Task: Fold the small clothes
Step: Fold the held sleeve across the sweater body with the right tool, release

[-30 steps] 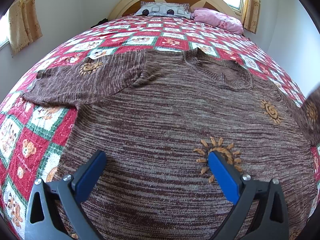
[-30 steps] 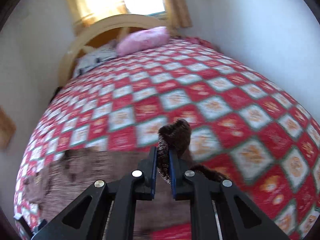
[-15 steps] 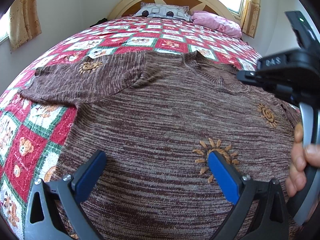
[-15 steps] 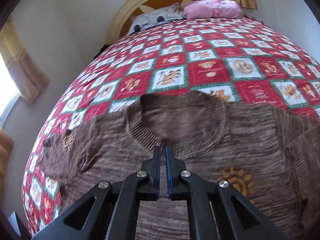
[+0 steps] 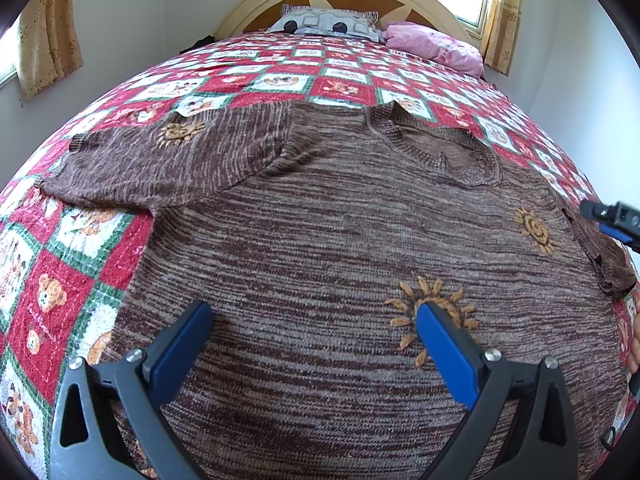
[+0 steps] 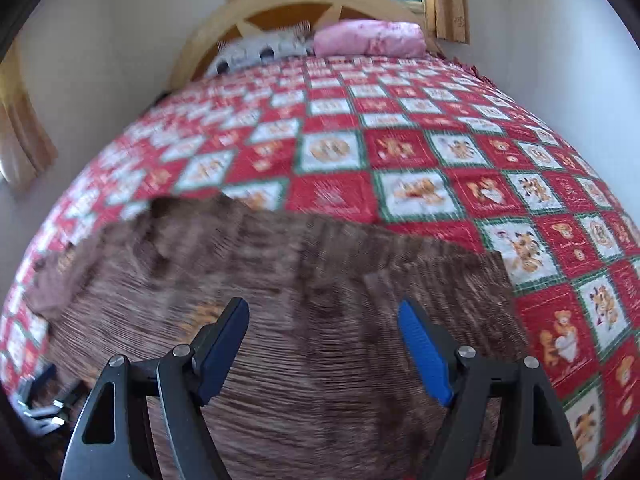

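Left tongs (image 5: 312, 334) and right tongs (image 6: 322, 334) both gape empty over the sweater (image 5: 340, 232), which lies flat on the bed (image 5: 52, 264). Judged step: sleeve folding; the sleeve (image 5: 160, 160) at 10 o'clock wants gripping at its cuff next.

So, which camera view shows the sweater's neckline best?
The left wrist view: the ribbed neckline of the brown sweater is sharp and whole there. The right wrist view is motion-blurred, and the neckline is only a dark smear at the sweater's far edge.

Patchwork quilt (image 5: 344, 88), pink pillow (image 5: 436, 46), curtains (image 5: 50, 40)
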Available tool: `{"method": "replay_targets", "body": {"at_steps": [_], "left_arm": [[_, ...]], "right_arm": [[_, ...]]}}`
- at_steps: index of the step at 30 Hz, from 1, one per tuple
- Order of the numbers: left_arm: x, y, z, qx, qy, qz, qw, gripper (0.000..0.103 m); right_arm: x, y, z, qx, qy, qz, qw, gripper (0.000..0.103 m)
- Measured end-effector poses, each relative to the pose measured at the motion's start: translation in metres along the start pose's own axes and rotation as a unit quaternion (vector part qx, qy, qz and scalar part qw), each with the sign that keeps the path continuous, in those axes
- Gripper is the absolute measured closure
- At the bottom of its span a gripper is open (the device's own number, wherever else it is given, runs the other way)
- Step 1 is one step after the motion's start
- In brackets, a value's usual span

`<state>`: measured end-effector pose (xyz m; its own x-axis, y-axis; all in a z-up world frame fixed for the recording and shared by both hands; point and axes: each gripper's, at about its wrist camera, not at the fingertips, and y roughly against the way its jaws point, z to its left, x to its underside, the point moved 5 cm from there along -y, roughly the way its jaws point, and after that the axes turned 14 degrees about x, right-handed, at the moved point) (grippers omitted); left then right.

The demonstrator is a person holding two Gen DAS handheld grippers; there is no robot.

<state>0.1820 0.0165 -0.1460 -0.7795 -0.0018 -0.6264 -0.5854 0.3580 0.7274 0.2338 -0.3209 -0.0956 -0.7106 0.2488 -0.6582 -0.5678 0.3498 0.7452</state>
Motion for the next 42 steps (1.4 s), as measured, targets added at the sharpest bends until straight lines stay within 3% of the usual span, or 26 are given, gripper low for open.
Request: {"method": "replay_targets", "body": {"at_steps": [3, 4, 6, 8, 13, 21, 28, 36, 42], "left_arm": [[0.0, 0.0, -0.001, 0.001, 0.001, -0.001, 1.0, 0.0], [0.0, -0.001, -0.001, 0.001, 0.001, -0.001, 1.0, 0.0], [0.0, 0.0, -0.001, 0.0, 0.0, 0.0, 1.0, 0.0], [0.0, 0.0, -0.001, 0.001, 0.0, 0.0, 1.0, 0.0], [0.0, -0.001, -0.001, 0.001, 0.001, -0.001, 1.0, 0.0], [0.0, 0.0, -0.001, 0.001, 0.0, -0.001, 1.0, 0.0], [0.0, -0.001, -0.001, 0.0, 0.0, 0.0, 1.0, 0.0], [0.001, -0.001, -0.001, 0.0, 0.0, 0.0, 1.0, 0.0], [0.001, 0.0, -0.002, 0.003, 0.002, -0.002, 1.0, 0.0]], "right_arm": [[0.005, -0.021, 0.007, 0.004, 0.024, 0.022, 0.999, 0.031], [0.009, -0.028, 0.01, 0.013, 0.036, 0.035, 0.999, 0.042], [0.012, -0.034, 0.013, 0.029, 0.045, 0.033, 0.998, 0.05], [0.012, -0.03, 0.008, 0.005, 0.025, 0.035, 0.999, 0.069], [0.013, -0.03, -0.01, -0.063, -0.05, 0.058, 0.995, 0.084], [0.02, -0.034, -0.03, -0.141, -0.162, 0.08, 0.973, 0.092], [0.02, -0.029, -0.047, -0.227, -0.264, 0.08, 0.934, 0.099], [0.007, -0.003, -0.04, -0.231, -0.249, 0.058, 0.939, 0.099], [-0.028, 0.025, 0.02, -0.257, -0.203, 0.041, 0.944, 0.099]]}}
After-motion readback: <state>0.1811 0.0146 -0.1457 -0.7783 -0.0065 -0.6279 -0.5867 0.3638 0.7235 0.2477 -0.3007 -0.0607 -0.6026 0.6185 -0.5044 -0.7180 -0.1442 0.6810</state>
